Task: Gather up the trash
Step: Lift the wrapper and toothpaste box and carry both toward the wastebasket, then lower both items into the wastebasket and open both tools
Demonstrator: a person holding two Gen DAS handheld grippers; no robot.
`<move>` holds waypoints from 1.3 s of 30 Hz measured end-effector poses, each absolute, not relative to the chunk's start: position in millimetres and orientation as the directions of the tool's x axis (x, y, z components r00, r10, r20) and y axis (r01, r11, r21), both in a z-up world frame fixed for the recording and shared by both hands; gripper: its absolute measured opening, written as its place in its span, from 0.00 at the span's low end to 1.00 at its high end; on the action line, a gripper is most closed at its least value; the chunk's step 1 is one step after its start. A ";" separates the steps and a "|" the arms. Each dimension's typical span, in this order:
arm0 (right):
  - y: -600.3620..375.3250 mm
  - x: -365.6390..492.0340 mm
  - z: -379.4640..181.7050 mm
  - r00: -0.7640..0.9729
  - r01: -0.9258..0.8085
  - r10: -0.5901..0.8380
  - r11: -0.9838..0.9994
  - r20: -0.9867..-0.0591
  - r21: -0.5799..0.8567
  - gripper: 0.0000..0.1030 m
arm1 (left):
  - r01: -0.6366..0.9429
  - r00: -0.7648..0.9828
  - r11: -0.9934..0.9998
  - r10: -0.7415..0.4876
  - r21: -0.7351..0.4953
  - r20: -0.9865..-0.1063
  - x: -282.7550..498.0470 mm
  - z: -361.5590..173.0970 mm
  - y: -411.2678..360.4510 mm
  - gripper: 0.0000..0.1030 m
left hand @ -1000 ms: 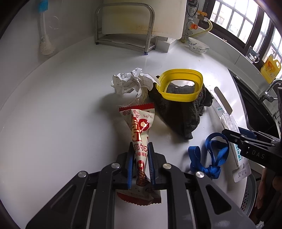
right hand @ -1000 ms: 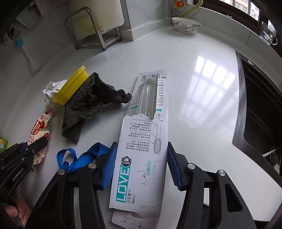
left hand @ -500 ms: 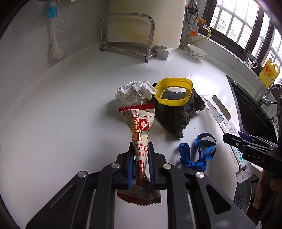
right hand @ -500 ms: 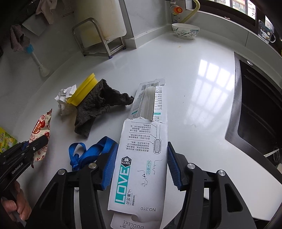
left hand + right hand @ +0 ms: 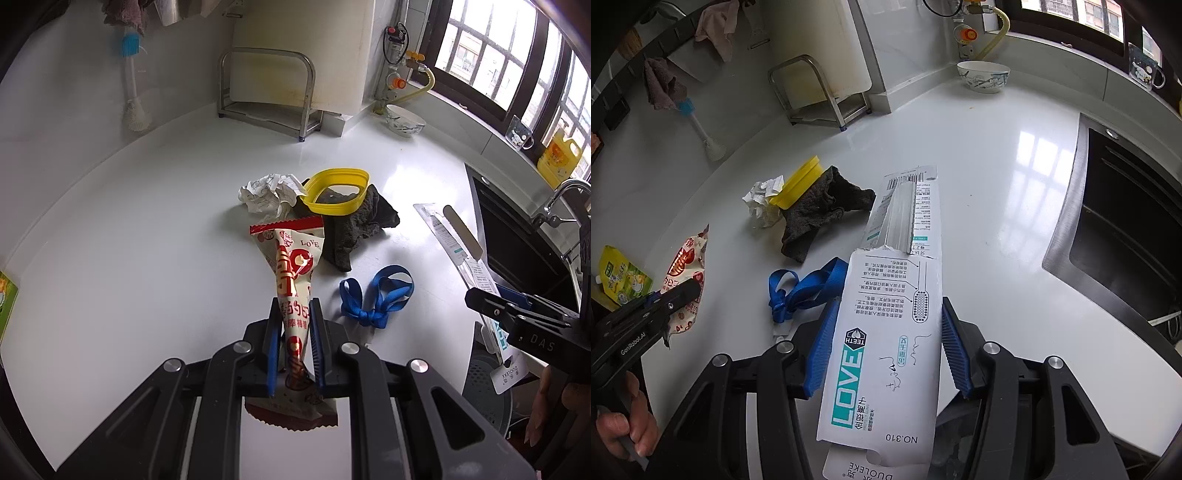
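My left gripper is shut on a red-and-cream snack wrapper, lifted off the white counter; that wrapper also shows at the left of the right wrist view. My right gripper is shut on a white toothbrush package, its blue pads pressing both card edges; the package appears edge-on in the left wrist view. On the counter lie crumpled paper, a blue ribbon, a dark cloth and a yellow lid.
A black sink lies to the right. At the back stand a steel rack, a white bowl and a bottle brush. A green-yellow pouch lies at the counter's left. A round grey bin sits below the counter edge.
Both grippers have risen and drawn back from the counter with their loads, so the paper, cloth, lid and ribbon look smaller and farther. The grips are unchanged.
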State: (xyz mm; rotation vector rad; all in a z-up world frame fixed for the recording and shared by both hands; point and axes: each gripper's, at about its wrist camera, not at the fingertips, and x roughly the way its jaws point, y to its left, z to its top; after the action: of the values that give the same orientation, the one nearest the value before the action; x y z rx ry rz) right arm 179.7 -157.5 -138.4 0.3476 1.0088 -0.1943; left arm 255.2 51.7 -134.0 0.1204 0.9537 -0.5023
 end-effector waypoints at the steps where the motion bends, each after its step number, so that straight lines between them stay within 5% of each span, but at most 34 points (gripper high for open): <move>1: -158.7 175.1 -136.9 0.525 0.316 0.002 0.928 -0.851 0.197 0.50 | 0.464 0.475 0.878 -0.357 -0.116 -0.804 250.5 -132.0 49.6 0.15; 39: -248.3 -11.6 -115.7 0.522 0.240 0.106 0.934 -0.846 0.265 0.50 | 0.499 0.460 0.864 -0.337 -0.075 -0.822 65.7 -119.0 -86.6 0.15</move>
State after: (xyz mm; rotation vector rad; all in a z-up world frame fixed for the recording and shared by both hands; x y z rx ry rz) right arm -11.6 -248.3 -115.7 0.3736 1.0251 -0.0827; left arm 65.7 -86.6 -119.0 0.1863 0.9643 -0.5176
